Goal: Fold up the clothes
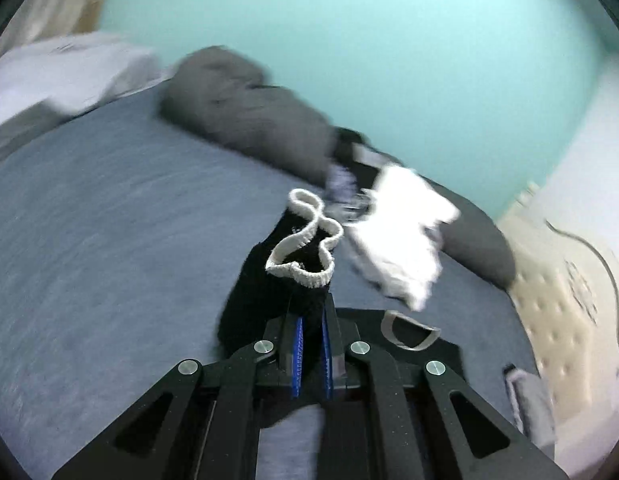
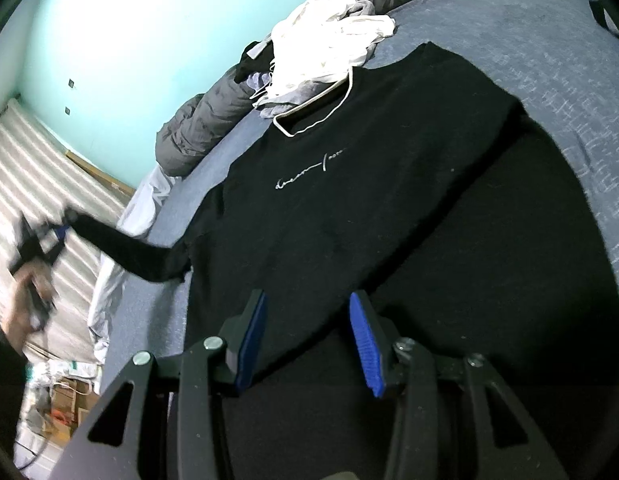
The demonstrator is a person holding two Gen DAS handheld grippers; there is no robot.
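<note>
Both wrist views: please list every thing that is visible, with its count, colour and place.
Black sweater: one, black with pale cuff and neckline trim, spread on the bed; its sleeve is pulled out to the side.
White garments: a small pile, white, beyond the sweater's neckline.
Grey padded jacket: one, dark grey, along the bed's far edge.
Bed cover: one, blue-grey, under everything.
Wall: turquoise, behind the bed.
Left gripper: fingers shut on the sleeve, near its cuff.
Right gripper: fingers open, over the sweater's lower part.
Hand: one, blurred, holding the left gripper.
</note>
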